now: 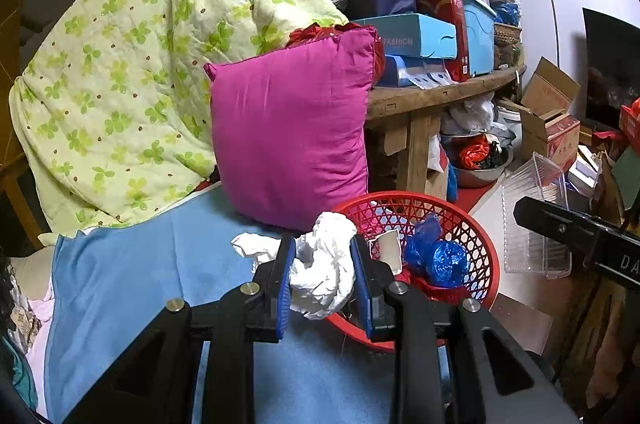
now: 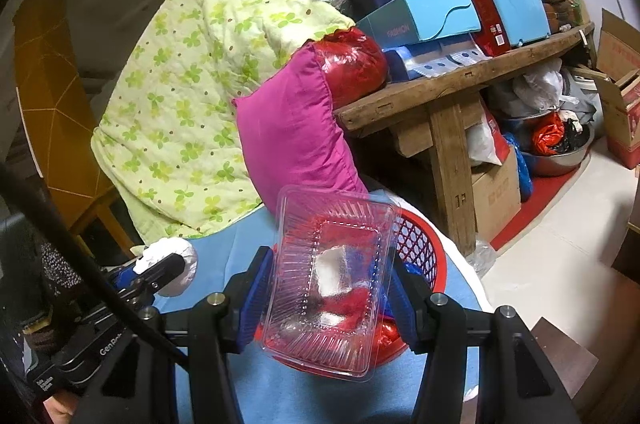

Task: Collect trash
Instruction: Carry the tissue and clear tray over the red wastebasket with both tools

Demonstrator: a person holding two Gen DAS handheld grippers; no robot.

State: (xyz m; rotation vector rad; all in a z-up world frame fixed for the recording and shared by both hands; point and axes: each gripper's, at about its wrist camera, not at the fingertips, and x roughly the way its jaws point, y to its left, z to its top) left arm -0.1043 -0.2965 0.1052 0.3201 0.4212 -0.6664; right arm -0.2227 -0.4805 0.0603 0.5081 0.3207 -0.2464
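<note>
The left gripper (image 1: 323, 266) has its jaws clenched on a crumpled white paper (image 1: 326, 274), which it holds above the blue sheet (image 1: 132, 276), just beside the near rim of the red basket (image 1: 486, 264). Inside this basket lie a blue plastic bag (image 1: 438, 256), a small white piece and some red material. The right gripper (image 2: 330, 288) has its jaws closed on a clear plastic container (image 2: 332, 284), gripping it by its two long sides; the container is tilted and hangs over the basket, so the red mesh shows through it. In the right wrist view the white paper appears at the left, between the tips of the other gripper. Behind the basket a magenta pillow (image 1: 292, 128) leans against a wooden table (image 1: 432, 94) that carries boxes, and a green flowered quilt (image 1: 132, 72) is draped at the left.
</note>
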